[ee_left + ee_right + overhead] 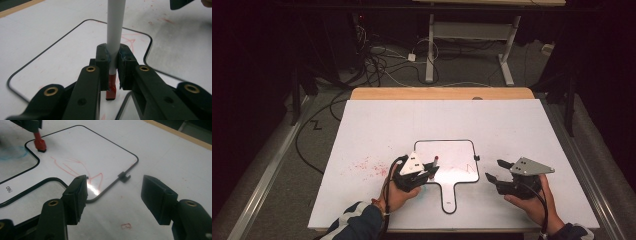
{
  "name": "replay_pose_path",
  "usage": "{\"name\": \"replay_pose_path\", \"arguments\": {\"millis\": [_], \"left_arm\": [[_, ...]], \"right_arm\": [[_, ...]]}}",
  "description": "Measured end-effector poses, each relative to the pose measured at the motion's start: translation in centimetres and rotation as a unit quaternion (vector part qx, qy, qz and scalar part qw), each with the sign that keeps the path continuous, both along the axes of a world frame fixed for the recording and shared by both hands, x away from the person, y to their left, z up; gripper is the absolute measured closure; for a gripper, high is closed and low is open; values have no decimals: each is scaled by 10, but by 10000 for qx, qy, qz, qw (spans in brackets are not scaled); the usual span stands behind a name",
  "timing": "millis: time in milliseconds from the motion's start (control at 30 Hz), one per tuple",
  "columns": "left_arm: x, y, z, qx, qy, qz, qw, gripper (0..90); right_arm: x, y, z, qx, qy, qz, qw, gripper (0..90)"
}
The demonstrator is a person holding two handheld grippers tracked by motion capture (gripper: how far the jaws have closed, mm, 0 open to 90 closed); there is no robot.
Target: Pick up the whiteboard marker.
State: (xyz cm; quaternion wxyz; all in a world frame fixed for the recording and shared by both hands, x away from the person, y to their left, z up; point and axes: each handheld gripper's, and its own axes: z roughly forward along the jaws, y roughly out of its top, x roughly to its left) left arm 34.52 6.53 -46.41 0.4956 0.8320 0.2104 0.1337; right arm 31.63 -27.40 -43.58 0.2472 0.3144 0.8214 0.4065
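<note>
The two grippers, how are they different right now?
The left gripper has its fingers shut on a red-capped marker; the right gripper has its fingers wide apart, with nothing between them. The left gripper hovers over the small whiteboard; the right gripper sits beside the whiteboard, over the white table. Both are black, two-fingered and held in a hand.

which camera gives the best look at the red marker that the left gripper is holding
The left gripper view: the marker rises close up between the left gripper's pads, white barrel and red end both clear. The high view shows it small and dark over the whiteboard. The right gripper view catches just its red end at the top left corner.
</note>
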Motion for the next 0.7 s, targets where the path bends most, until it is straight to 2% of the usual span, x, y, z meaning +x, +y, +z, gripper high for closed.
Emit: {"name": "replay_pose_path", "arguments": {"millis": [33, 100, 133, 167, 233, 267, 300, 400, 567, 633, 700], "left_arm": [[3, -11, 0, -61, 70, 44, 9999, 788], [5, -17, -1, -87, 106, -2, 9999, 788], [8, -30, 0, -58, 70, -59, 9999, 788], [8, -30, 0, -58, 70, -59, 9999, 788], [8, -50, -2, -204, 92, -140, 9997, 788], [8, -50, -2, -204, 92, -140, 9997, 788], [8, -61, -3, -239, 96, -188, 9995, 788], [6, -70, -3, -234, 75, -239, 9994, 788], [5, -63, 1, -62, 83, -220, 9997, 788], [5, -49, 3, 60, 123, -141, 9998, 788], [4, -43, 4, 96, 125, -116, 9998, 788]], "right_arm": [[0, 0, 0, 1, 2, 8, 10000, 386], [-1, 0, 0, -6, -4, 48, 10000, 384], [-1, 0, 1, -17, -12, 61, 10000, 384], [-1, 0, 1, -17, -12, 61, 10000, 384], [-1, -2, 1, -21, -22, 54, 10000, 381], [-1, -2, 1, -21, -22, 54, 10000, 381], [-1, -3, 1, -26, -24, 48, 10000, 380], [-2, -4, 1, -26, -24, 38, 10000, 379], [-3, -5, 1, -73, -38, 28, 10000, 376], [-3, -6, 1, -86, -47, 21, 9999, 376], [-3, -6, 1, -102, -50, 7, 9999, 376]]}}
